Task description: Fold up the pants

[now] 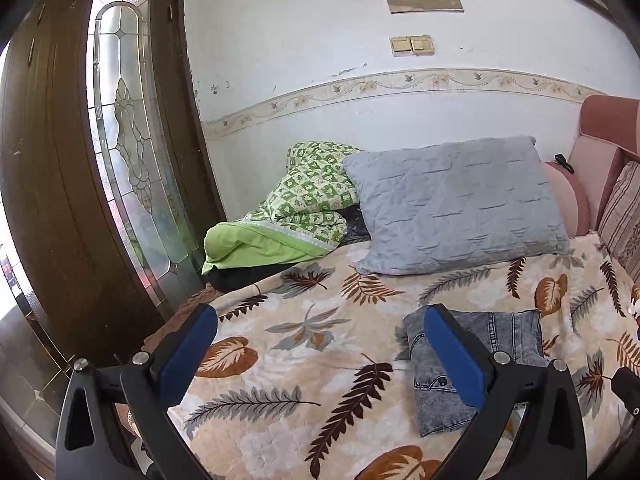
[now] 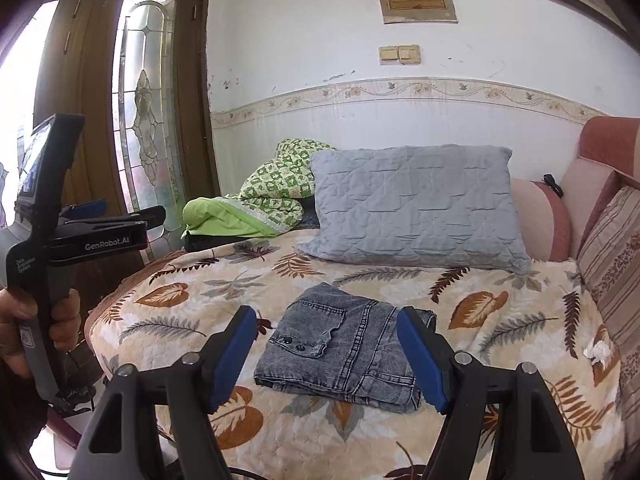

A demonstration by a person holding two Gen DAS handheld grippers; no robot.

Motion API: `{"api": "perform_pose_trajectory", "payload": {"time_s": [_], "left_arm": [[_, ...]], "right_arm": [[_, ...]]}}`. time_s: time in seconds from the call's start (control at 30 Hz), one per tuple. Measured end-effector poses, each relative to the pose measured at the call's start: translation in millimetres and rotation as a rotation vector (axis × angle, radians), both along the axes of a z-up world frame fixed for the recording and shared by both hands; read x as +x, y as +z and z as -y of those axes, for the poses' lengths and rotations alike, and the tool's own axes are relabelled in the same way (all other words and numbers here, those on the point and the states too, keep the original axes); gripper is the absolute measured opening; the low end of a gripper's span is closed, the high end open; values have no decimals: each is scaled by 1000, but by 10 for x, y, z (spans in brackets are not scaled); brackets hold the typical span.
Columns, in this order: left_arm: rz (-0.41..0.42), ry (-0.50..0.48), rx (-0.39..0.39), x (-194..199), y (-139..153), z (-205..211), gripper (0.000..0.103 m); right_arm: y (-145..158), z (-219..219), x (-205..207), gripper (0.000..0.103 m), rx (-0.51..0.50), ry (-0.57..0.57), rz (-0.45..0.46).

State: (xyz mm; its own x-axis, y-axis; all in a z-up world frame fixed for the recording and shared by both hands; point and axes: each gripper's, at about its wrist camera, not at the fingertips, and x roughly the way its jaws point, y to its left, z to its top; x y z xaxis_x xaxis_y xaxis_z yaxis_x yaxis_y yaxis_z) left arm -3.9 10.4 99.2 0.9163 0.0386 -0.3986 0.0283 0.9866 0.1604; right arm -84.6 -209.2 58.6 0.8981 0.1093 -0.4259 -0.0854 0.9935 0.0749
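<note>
Grey denim pants (image 2: 344, 344) lie folded into a compact rectangle on the leaf-patterned bedspread (image 2: 168, 312). In the left wrist view the pants (image 1: 500, 336) sit at the right, partly behind the right finger. My right gripper (image 2: 326, 316) is open and empty, held above the near edge of the pants. My left gripper (image 1: 320, 316) is open and empty, over bare bedspread (image 1: 288, 360) left of the pants. The left gripper's body also shows at the left of the right wrist view (image 2: 100, 236), held in a hand.
A grey quilted pillow (image 2: 416, 208) and a green patterned blanket (image 2: 256, 204) lie at the head of the bed. A pink bolster (image 2: 540, 220) and striped cushion (image 2: 612, 256) line the right side. A wooden door with stained glass (image 1: 120, 152) stands left.
</note>
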Motion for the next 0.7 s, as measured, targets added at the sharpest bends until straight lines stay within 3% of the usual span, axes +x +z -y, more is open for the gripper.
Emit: {"api": "perform_pose_trajectory", "payload": {"time_s": [0.7], "left_arm": [[8, -6, -28, -43, 36, -46, 103]], "right_arm": [[-2, -62, 4, 75, -9, 14, -5]]}}
